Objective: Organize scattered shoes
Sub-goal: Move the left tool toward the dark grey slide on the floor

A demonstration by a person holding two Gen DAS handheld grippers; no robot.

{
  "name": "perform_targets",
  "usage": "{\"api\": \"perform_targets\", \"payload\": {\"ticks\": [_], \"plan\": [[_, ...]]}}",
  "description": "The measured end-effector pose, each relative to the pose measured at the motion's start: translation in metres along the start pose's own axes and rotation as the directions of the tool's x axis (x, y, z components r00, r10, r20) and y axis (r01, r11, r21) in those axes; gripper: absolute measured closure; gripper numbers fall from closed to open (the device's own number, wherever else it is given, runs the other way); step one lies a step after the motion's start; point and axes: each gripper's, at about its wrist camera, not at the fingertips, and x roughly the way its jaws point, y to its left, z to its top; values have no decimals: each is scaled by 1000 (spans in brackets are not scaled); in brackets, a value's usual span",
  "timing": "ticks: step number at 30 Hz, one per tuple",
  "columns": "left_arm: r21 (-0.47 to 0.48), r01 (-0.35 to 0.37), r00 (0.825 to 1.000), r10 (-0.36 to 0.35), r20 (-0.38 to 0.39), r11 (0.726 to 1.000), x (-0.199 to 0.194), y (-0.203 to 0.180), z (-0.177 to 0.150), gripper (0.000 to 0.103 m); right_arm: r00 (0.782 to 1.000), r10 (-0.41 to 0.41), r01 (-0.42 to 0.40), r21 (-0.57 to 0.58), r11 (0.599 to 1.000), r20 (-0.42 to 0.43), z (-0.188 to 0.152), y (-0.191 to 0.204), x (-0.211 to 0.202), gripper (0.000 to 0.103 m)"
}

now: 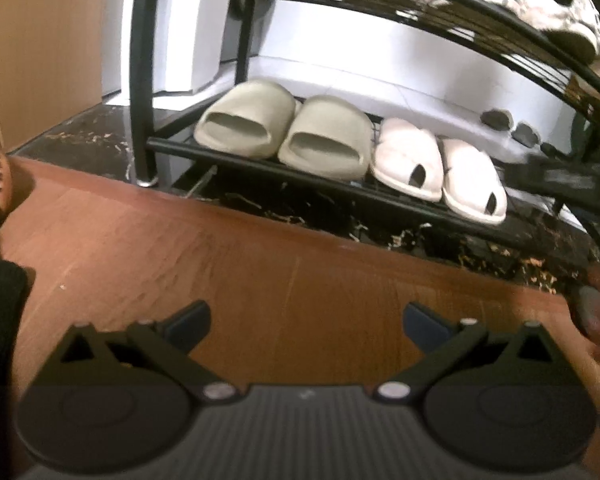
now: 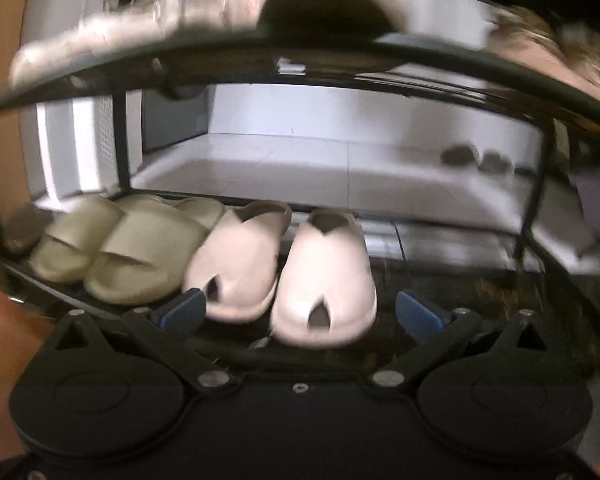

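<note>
Black wire rack, rounded foam slippers

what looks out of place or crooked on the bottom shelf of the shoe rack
Nothing stands out: the beige foam slides and the white peep-toe slippers sit paired side by side on the black metal rack's bottom shelf, toes outward.

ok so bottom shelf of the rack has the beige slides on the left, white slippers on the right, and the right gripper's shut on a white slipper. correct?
Not quite: the right gripper is open, holding nothing; the right wrist view shows its fingers spread clear of the white slippers. The beige slides do sit left of them on the bottom shelf.
</note>
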Motion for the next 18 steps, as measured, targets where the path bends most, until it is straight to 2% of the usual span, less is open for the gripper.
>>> {"api": "perform_targets", "payload": {"ticks": [2, 5, 10, 15, 18], "plan": [[39, -24, 999, 25, -30, 999, 5, -2, -4, 1, 1000, -18, 19, 44, 999, -10, -2, -6, -35, 0], [31, -34, 997, 36, -62, 999, 5, 0, -8, 1, 999, -44, 44, 39, 998, -3, -4, -16, -83, 0], [34, -71, 996, 73, -55, 997, -9, 1, -9, 1, 995, -97, 96, 77, 992, 13, -9, -27, -149, 0], [79, -148, 987, 152, -42, 986, -35, -13, -10, 1, 990, -132, 139, 179, 974, -47, -20, -49, -172, 0], [113, -152, 988, 155, -18, 982, -50, -27, -9, 1, 981, -171, 188, 222, 957, -94, -26, -63, -174, 0]]}}
